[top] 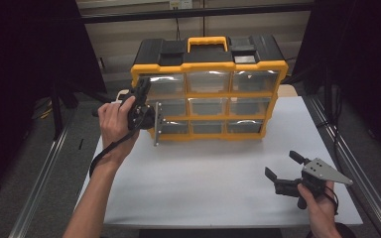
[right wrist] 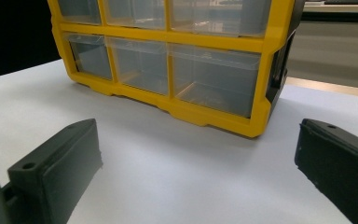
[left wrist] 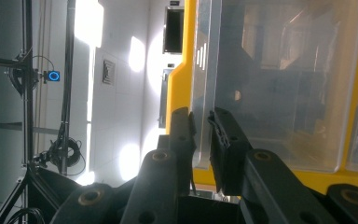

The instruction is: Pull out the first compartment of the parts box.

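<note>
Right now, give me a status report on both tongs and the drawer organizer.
Left tongs shut on a clear drawer front lip of the yellow drawer organizer. Right tongs open, over the white table, clear of the organizer. Nothing in the way.

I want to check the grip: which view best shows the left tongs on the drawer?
The left gripper view: the left tongs pinch the clear drawer's front lip up close. The high view shows them small at the organizer's left column.

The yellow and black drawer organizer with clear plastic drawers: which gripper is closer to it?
Left. The left gripper is at the organizer's left-hand drawers, jaws around a drawer's front lip; the right gripper sits apart, over the white table.
</note>
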Demonstrator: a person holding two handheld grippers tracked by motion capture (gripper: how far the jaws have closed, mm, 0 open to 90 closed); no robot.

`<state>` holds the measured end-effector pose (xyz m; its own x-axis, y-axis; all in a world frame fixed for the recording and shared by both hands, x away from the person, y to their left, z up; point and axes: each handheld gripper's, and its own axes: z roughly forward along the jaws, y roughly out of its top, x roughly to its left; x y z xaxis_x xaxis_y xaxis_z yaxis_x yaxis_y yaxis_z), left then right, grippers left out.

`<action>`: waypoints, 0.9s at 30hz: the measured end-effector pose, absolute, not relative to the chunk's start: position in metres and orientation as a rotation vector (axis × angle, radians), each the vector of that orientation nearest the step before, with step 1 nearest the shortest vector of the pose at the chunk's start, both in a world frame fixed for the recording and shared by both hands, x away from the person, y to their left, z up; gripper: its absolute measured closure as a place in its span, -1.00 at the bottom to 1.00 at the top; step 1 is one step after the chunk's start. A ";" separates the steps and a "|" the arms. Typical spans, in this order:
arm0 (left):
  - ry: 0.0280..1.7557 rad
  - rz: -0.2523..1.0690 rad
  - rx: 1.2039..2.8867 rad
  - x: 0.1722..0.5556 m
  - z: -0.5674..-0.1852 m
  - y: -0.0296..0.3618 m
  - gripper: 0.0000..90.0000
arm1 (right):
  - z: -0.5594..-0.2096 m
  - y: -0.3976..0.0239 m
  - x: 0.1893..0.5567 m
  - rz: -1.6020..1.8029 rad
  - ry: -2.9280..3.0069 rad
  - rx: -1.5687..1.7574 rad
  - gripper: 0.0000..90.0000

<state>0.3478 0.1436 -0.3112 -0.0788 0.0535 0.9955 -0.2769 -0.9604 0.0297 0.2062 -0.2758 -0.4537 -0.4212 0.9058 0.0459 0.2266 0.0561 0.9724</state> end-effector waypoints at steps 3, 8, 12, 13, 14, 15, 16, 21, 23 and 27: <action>-0.243 2.143 1.959 0.346 -0.311 0.144 0.77 | -0.454 -0.276 0.206 1.399 1.720 1.133 -1.00; -0.233 2.149 1.955 0.344 -0.312 0.144 0.77 | -0.454 -0.276 0.206 1.408 1.712 1.133 -1.00; -0.240 2.147 1.950 0.343 -0.311 0.144 0.77 | -0.454 -0.276 0.206 1.406 1.710 1.135 -1.00; -0.255 2.147 1.940 0.342 -0.311 0.144 0.77 | -0.454 -0.276 0.206 1.405 1.712 1.133 -1.00; -0.255 2.147 1.940 0.342 -0.311 0.144 0.77 | -0.454 -0.276 0.206 1.405 1.712 1.133 -1.00; -0.226 2.141 1.956 0.341 -0.312 0.144 0.77 | -0.454 -0.276 0.206 1.406 1.710 1.134 -1.00; -0.229 2.136 1.949 0.340 -0.312 0.145 0.77 | -0.454 -0.276 0.206 1.407 1.712 1.133 -1.00; -0.233 2.134 1.938 0.338 -0.312 0.145 0.77 | -0.454 -0.276 0.206 1.407 1.713 1.133 -1.00; -0.234 2.135 1.936 0.337 -0.313 0.146 0.77 | -0.454 -0.276 0.206 1.407 1.710 1.133 -1.00; -0.239 2.137 1.933 0.335 -0.313 0.146 0.77 | -0.454 -0.275 0.205 1.406 1.713 1.132 -1.00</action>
<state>0.3355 0.1461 -0.3126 -0.0887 0.0743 0.9933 -0.2921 -0.9553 0.0453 0.2055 -0.2753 -0.4540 -0.4232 0.9050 0.0431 0.2187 0.0559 0.9742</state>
